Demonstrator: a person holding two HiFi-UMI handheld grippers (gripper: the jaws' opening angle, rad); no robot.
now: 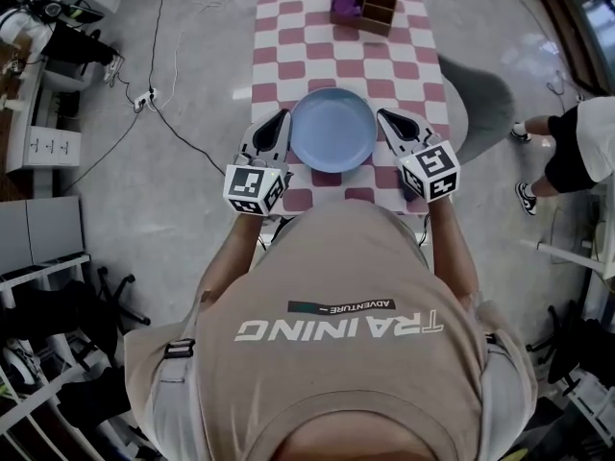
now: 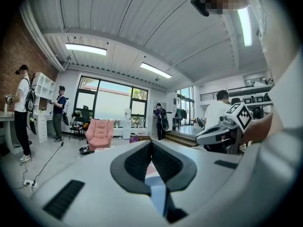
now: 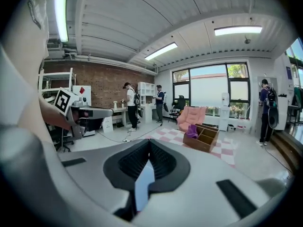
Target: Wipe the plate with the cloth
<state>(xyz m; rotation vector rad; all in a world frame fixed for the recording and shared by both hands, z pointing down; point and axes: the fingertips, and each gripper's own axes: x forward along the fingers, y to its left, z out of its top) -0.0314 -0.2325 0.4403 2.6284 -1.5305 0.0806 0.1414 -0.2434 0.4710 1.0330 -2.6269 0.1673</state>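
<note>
Left gripper and right gripper: both sets of jaws clenched with nothing between them, flanking the blue plate. The plate lies flat toward the near end of the table, whose side edges are close. Bare checked surface beyond it allows free travel. Purple cloth sits in the wooden organiser at the far edge. This fits cloth awaiting use or already returned. Any wiping would need the plate steadied.
</note>
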